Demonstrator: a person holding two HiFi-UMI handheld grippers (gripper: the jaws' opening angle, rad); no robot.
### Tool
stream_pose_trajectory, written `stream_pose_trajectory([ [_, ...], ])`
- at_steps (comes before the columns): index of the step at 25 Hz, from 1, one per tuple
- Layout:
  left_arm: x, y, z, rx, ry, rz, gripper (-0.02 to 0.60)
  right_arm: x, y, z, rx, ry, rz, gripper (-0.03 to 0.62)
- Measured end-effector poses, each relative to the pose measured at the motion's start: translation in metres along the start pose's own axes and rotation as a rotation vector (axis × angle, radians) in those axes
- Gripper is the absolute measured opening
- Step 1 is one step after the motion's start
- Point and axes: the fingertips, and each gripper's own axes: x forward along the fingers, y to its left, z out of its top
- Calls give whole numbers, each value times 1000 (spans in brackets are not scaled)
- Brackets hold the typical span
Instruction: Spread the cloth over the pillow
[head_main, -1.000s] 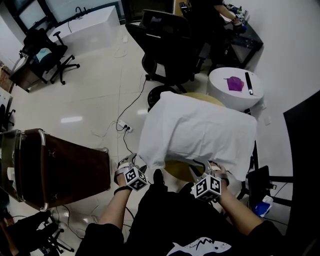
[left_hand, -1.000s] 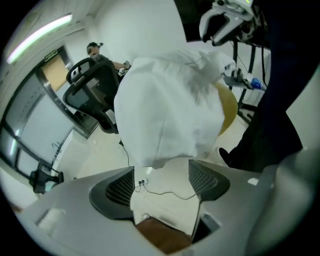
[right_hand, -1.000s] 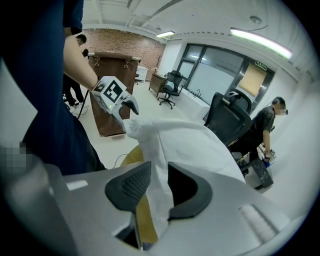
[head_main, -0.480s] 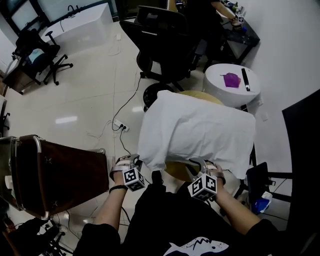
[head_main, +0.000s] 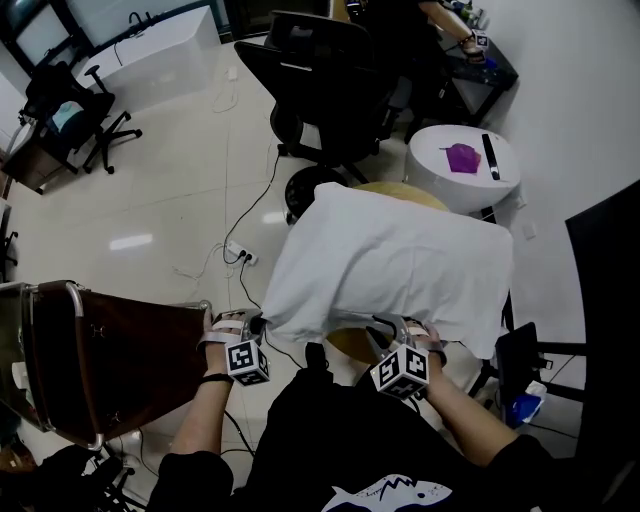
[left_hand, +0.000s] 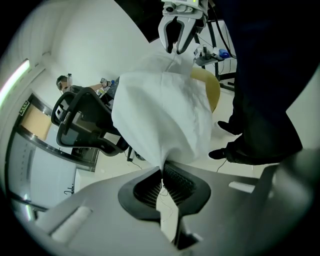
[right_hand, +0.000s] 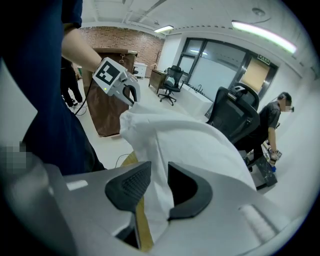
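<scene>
The white fabric cloth (head_main: 400, 255) was seen in the head view draped over a bulky shape on the round yellow wooden table (head_main: 345, 342). That shape was presumably the pillow, which was itself hidden. The cloth's near edge was lifted at both corners, probably so that it could be drawn outward and smoothed. In the left gripper view, the left tool (left_hand: 162, 182) had just been closed, and a thin cloth corner was pinched between its pads. In the right gripper view, the right tool (right_hand: 152, 187) was clamped, half-narrowed, on a thicker bunched fold.
</scene>
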Motion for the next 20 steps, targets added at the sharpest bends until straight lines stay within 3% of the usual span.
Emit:
stream_pose_trajectory([
  [9,17,27,-41,11,37,4,0,13,-5,14,2,14,9,120],
  [20,47,16,-51,23,8,-90,0,27,-15,29,48,22,-24,121],
])
